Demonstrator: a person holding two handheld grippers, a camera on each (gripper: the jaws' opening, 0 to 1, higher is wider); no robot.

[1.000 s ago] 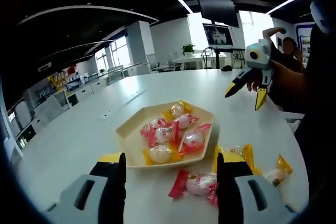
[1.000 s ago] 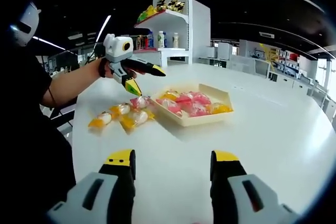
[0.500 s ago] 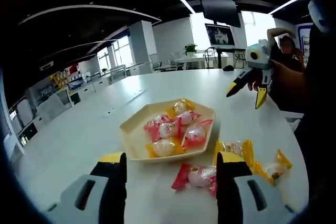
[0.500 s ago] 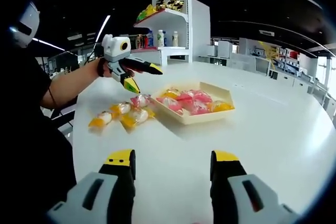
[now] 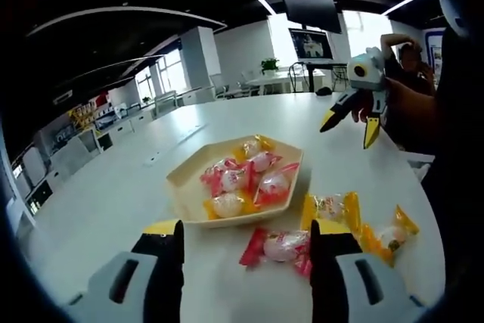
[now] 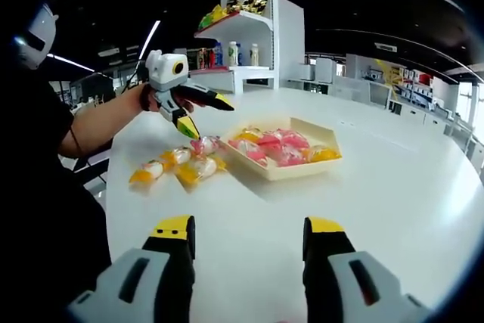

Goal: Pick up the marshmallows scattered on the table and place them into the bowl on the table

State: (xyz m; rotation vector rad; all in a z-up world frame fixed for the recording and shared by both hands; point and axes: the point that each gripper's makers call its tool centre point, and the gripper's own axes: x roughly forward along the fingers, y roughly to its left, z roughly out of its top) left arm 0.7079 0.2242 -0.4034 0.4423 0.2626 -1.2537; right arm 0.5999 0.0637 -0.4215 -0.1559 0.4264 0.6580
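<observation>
The left gripper view looks from close above the white table (image 5: 113,187), facing the hexagonal bowl (image 5: 189,194) just beyond its jaws, windows behind it. The right gripper view looks from farther back, the bowl (image 6: 283,172) mid-distance, a shelf unit (image 6: 253,28) beyond it. Both views share the bowl, the wrapped marshmallows (image 6: 178,166) beside it, and the tabletop.

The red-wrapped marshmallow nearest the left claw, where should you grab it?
Grab the red-wrapped marshmallow across its plump white middle, coming down from above. It lies flat on the table beside the bowl, and its twisted red ends look too thin to hold. The left claw stands open.
</observation>
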